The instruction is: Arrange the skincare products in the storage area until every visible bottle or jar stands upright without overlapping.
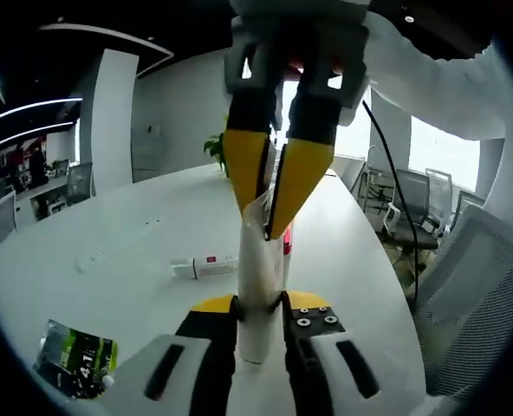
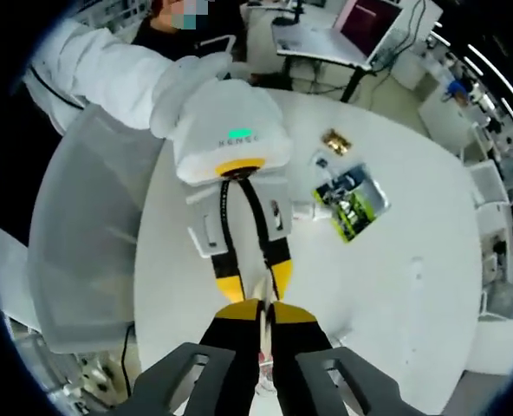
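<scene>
Both grippers, left [image 1: 261, 316] and right [image 2: 263, 316], pinch one white tube [image 1: 258, 286]; soft, light, best held mid-body.

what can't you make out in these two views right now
- White tube, left gripper view: the left tool and right tool both clamp it, hiding its label.
- Lying tube, left gripper view: print too small to read.
- Green packet, right gripper view: text too small.
- Gold item, right gripper view: too small to identify.

Both tongs, right [image 2: 263, 314] and left [image 2: 255, 282], pinch a white tube [image 2: 261, 334] above the white table [image 2: 412, 260].
</scene>
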Demonstrator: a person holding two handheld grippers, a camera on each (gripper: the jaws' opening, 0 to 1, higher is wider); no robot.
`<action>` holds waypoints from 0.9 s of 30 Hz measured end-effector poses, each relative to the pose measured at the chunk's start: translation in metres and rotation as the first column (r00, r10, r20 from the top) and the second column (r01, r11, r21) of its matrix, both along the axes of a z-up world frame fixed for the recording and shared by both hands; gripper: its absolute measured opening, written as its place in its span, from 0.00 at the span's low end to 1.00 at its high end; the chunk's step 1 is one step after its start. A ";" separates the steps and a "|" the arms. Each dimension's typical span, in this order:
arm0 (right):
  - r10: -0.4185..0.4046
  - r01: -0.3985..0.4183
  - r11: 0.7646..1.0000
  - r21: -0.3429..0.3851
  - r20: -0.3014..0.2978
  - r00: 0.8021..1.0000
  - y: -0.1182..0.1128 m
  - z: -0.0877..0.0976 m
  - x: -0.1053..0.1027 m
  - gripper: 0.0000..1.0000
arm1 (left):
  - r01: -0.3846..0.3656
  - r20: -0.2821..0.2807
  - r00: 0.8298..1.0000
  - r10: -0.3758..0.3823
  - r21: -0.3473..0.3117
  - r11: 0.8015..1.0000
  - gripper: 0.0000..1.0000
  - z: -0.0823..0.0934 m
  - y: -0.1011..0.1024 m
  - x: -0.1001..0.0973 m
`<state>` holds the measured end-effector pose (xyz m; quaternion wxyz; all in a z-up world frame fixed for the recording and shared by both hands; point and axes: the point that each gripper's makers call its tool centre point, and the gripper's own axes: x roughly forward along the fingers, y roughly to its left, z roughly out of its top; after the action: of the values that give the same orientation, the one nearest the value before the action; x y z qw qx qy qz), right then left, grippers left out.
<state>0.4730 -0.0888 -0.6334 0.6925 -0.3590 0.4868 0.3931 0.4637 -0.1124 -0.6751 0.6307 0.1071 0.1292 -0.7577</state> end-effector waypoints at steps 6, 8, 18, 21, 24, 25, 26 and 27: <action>0.000 0.001 1.000 -0.013 0.015 1.000 -0.002 0.000 0.004 0.00 | -0.011 0.003 1.000 0.011 -0.004 1.000 0.17 0.003 0.001 0.004; 0.004 -0.004 1.000 -0.013 0.008 1.000 -0.002 0.000 0.002 0.00 | -0.003 0.019 1.000 0.003 0.017 1.000 0.17 -0.002 0.005 0.004; -0.012 0.013 0.999 -0.029 0.008 1.000 -0.011 0.000 0.003 0.00 | -0.018 0.017 1.000 0.017 0.036 0.999 0.16 -0.010 -0.002 0.004; -0.021 0.022 0.999 -0.028 0.007 1.000 -0.014 0.000 0.002 0.00 | -0.021 0.005 1.000 0.020 0.031 0.999 0.16 -0.011 -0.007 0.006; -0.026 0.026 0.999 -0.030 0.006 1.000 -0.016 0.000 0.002 0.00 | -0.019 0.003 1.000 0.019 0.028 0.999 0.16 -0.009 -0.006 0.004; -0.025 0.025 0.999 -0.031 0.003 1.000 -0.016 0.000 0.002 0.00 | -0.020 -0.001 1.000 0.020 0.029 0.999 0.16 -0.010 -0.006 0.004; -0.019 0.019 0.999 -0.034 0.003 1.000 -0.016 0.000 0.002 0.00 | -0.021 -0.001 1.000 0.021 0.029 0.999 0.16 -0.010 -0.006 0.004; -0.011 0.011 0.999 -0.034 -0.002 1.000 -0.015 0.000 0.001 0.00 | -0.021 -0.001 1.000 0.021 0.029 0.999 0.16 -0.010 -0.006 0.003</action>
<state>0.4743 -0.1042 -0.6336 0.6881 -0.3676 0.4960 0.3812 0.4668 -0.1185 -0.6849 0.6368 0.1146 0.1417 -0.7492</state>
